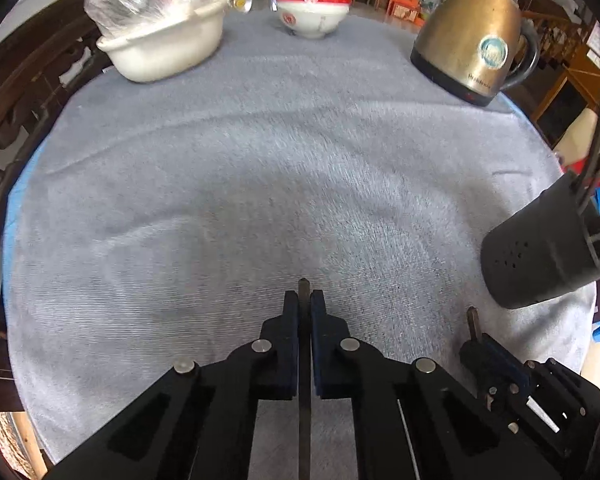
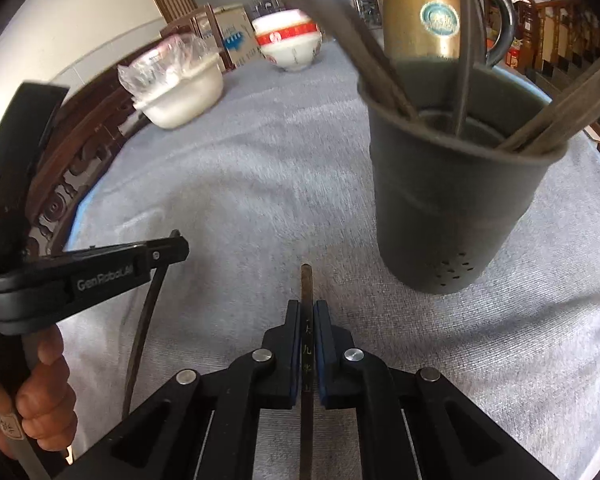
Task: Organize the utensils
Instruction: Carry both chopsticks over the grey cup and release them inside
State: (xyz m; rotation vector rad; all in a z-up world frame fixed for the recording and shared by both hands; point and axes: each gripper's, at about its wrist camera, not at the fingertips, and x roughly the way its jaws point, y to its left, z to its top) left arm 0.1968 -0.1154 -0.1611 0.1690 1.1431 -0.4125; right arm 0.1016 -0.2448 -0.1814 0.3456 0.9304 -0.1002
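Note:
A thin dark chopstick (image 1: 303, 286) is pinched between the jaws of my left gripper (image 1: 304, 299), which is shut on it just above the grey cloth. My right gripper (image 2: 307, 306) is shut on a second chopstick (image 2: 306, 280) that carries small gold characters. A dark grey holder (image 2: 452, 208) with several chopsticks leaning in it stands just right of and beyond the right gripper. In the left wrist view the holder (image 1: 540, 248) is at the right edge and the right gripper (image 1: 474, 346) is below it. In the right wrist view the left gripper (image 2: 172, 246) is at the left, held by a hand (image 2: 40, 400).
A grey cloth (image 1: 260, 160) covers the round table. At the far side stand a white basin (image 1: 160, 52) with plastic-wrapped contents, stacked red-and-white bowls (image 1: 312, 8) and a brass kettle (image 1: 472, 40). A carved wooden chair (image 1: 20, 100) stands by the left edge.

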